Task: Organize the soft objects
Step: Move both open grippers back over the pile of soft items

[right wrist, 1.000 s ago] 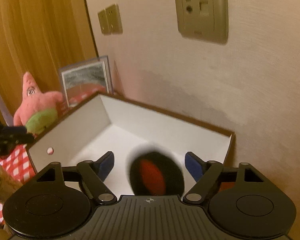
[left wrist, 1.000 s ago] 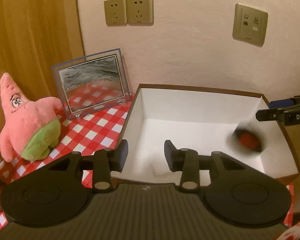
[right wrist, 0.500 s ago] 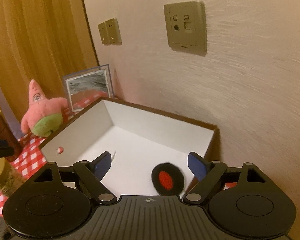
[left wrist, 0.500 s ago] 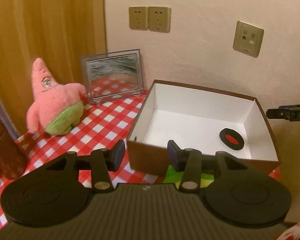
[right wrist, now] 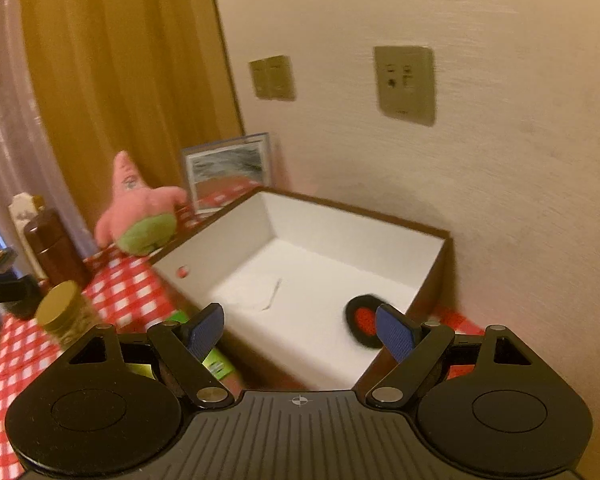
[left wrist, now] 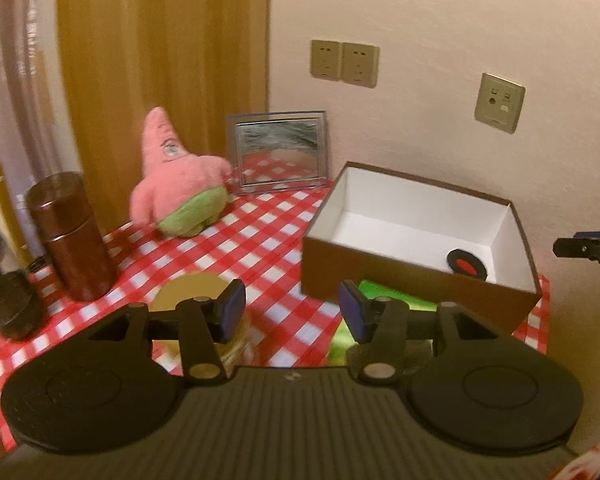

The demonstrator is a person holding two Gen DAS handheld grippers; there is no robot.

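Note:
A pink starfish plush [left wrist: 176, 184] with green shorts stands on the checked cloth, left of a brown box [left wrist: 380, 276] with a white inside. A round black pad with a red centre [left wrist: 466, 264] lies in the box's near right corner. My left gripper [left wrist: 291, 312] hovers in front of the box over the cloth, its jaws opening with nothing between them. My right gripper [right wrist: 302, 332] stands open and empty above the box's near edge [right wrist: 220, 252], with the pad [right wrist: 362, 320] lying below its right finger. The plush [right wrist: 140, 216] sits beyond the box.
A brown cylinder [left wrist: 72, 236] and a gold-lidded jar [left wrist: 188, 292] stand at front left. A green packet [left wrist: 384, 292] lies against the box's front. A framed picture [left wrist: 280, 152] leans on the wall. A dark round object [left wrist: 12, 308] sits at the left edge.
Both grippers have drawn back and up from the box. The black and red pad, blurred between the right jaws a second ago, now lies still in the box. The left jaws have widened.

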